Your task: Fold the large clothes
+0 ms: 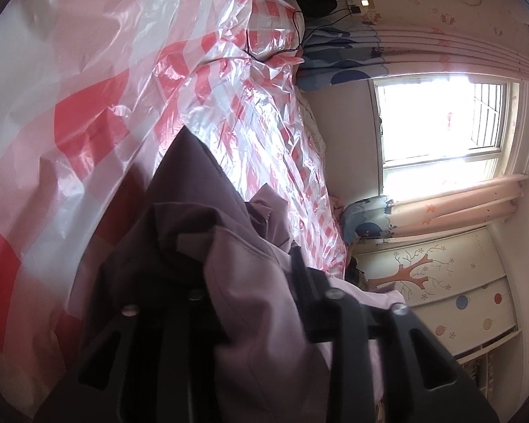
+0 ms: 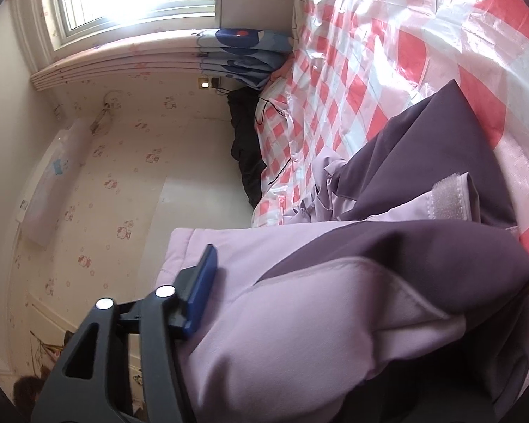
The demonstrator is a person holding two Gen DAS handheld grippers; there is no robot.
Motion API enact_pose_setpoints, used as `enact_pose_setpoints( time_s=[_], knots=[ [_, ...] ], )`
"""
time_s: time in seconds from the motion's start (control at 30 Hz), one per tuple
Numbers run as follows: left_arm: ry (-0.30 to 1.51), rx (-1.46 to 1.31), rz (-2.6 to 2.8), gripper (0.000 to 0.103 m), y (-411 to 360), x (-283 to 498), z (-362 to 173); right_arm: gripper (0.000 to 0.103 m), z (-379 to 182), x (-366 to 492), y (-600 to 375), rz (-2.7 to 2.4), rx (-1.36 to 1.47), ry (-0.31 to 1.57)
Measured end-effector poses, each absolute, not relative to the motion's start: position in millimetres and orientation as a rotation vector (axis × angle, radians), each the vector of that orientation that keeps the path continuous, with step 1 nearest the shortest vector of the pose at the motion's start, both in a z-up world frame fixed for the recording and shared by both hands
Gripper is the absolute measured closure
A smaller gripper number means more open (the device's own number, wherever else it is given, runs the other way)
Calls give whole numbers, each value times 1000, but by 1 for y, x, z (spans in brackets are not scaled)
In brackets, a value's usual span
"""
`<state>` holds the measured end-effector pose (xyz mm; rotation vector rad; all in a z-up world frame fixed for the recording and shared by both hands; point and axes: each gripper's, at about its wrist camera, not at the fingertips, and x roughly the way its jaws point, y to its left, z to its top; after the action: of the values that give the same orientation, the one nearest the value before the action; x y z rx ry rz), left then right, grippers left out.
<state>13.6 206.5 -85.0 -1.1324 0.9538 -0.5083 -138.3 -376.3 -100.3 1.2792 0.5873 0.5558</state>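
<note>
Lilac-and-plum jacket (image 2: 335, 299), red-checked sheet (image 2: 370, 70)

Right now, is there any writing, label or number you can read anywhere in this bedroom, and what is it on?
None can be read.
Wallpaper: small cartoon prints, no legible words.
White box on the wall: a blue sticker and a small label, both too blurred.

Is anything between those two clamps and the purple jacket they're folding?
Nothing visible. The purple jacket lies bunched right between the left gripper's fingers, and its lilac fabric sits against the right gripper's blue pad on the checked plastic sheet.
</note>
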Motion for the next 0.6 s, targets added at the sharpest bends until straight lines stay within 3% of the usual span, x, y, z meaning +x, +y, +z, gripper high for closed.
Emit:
enact_pose_setpoints(
  time_s=[0.03,0.13,0.6],
  knots=[
    [941,-1136,-502,46,208,11,-80,36,-98,-139,-376,552,1279,586],
    [905,-1152,-490,30,213,4,-62,26,-90,-142,-375,544,1270,584],
    [699,-839,-564,22,201,-75,24,19,-83,-160,-379,497,1291,607]
  ],
)
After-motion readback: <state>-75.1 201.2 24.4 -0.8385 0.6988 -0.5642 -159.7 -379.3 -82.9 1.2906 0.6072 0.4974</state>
